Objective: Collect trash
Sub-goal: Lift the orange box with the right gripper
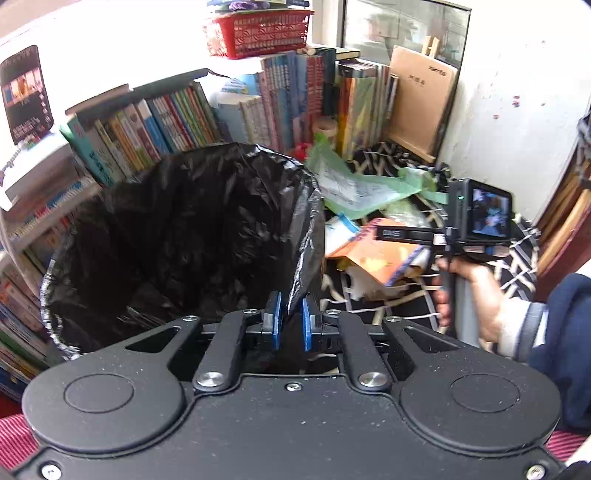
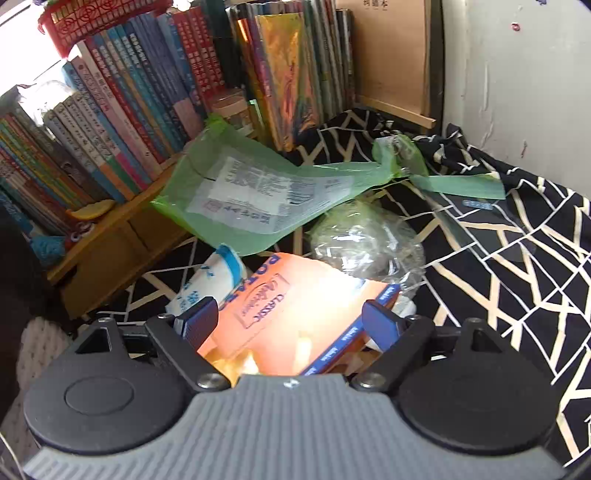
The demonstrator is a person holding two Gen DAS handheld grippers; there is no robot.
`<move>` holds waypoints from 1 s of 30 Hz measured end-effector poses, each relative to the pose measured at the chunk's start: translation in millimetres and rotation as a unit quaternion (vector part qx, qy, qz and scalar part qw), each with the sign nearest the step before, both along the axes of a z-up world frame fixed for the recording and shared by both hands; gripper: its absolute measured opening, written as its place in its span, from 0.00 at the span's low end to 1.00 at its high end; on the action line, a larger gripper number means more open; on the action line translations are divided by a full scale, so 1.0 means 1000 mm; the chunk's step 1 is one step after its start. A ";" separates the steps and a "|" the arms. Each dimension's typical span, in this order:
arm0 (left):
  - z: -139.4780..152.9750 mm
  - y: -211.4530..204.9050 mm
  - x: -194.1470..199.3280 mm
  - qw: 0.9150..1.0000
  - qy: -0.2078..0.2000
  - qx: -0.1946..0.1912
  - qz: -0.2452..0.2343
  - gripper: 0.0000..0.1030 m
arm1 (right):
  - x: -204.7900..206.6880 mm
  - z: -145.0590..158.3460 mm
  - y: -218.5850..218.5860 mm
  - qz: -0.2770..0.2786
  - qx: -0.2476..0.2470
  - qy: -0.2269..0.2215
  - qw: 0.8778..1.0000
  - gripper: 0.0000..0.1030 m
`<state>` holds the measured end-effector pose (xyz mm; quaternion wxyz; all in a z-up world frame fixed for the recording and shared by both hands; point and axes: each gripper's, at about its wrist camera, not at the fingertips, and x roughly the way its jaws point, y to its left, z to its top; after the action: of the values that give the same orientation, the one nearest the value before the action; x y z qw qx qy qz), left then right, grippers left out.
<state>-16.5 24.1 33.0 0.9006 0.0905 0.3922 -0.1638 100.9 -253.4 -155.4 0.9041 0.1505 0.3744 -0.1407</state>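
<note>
Right gripper (image 2: 290, 321) spread wide astride orange packet (image 2: 295, 306) on patterned cloth (image 2: 517, 258), not yet clamped. Left gripper (image 1: 290, 319) pinched shut on bin liner (image 1: 303, 266). Risk judged: slick packet slipping out.

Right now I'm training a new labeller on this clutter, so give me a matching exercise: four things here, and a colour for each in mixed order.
Things:
1. bin liner
2. snack box
3. mailing bag
4. basket

Colours:
A. green
B. red
C. black
D. orange

Pairs: 1-C, 2-D, 3-A, 4-B
</note>
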 end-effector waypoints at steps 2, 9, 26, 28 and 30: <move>-0.001 0.000 0.001 1.000 -0.004 -0.001 0.000 0.15 | 0.000 -0.003 -0.003 -0.017 -0.015 0.004 1.000 0.93; 0.000 -0.001 0.002 1.000 -0.015 0.007 0.011 0.34 | 0.002 -0.012 -0.013 -0.032 0.007 0.028 0.999 0.96; -0.005 -0.005 -0.003 1.000 0.028 0.001 -0.013 0.10 | 0.001 -0.004 -0.011 -0.012 0.087 0.026 0.996 0.33; -0.002 -0.009 -0.007 1.000 0.014 0.008 -0.018 0.08 | 0.000 0.003 -0.010 -0.007 0.087 0.014 0.996 0.28; -0.005 -0.011 -0.006 1.000 -0.001 0.020 -0.016 0.11 | 0.000 0.010 -0.007 0.002 0.084 0.004 0.996 0.26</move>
<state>-22.8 13.4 28.0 0.8963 0.1152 0.3929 -0.1701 101.0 -260.5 -145.0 0.8869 0.2249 0.3889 -0.1074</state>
